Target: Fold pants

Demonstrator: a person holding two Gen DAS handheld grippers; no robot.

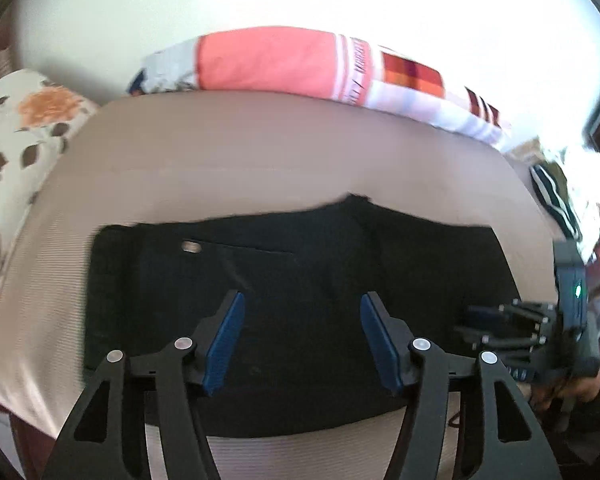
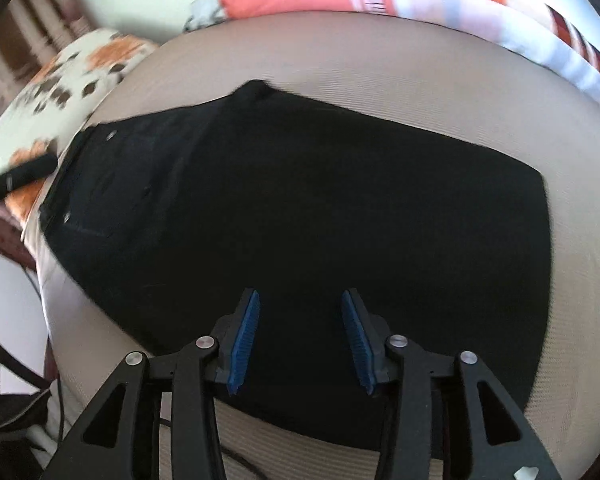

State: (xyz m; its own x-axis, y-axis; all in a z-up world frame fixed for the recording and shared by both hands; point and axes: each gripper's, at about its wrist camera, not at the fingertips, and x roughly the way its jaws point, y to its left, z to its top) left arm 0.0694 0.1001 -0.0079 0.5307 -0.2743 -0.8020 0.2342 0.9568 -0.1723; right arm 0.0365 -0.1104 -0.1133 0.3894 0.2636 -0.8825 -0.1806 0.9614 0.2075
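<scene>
1 pair of black pants [image 1: 300, 280] lies lengthwise left-right, waistband left.

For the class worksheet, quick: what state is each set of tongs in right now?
Left tongs: open, empty, above the black pants.
Right tongs: open, empty, also above the pants.

Black pants [image 2: 300, 208] folded into compact rectangle, lying flat on beige bedsheet [image 2: 380, 56].
</scene>
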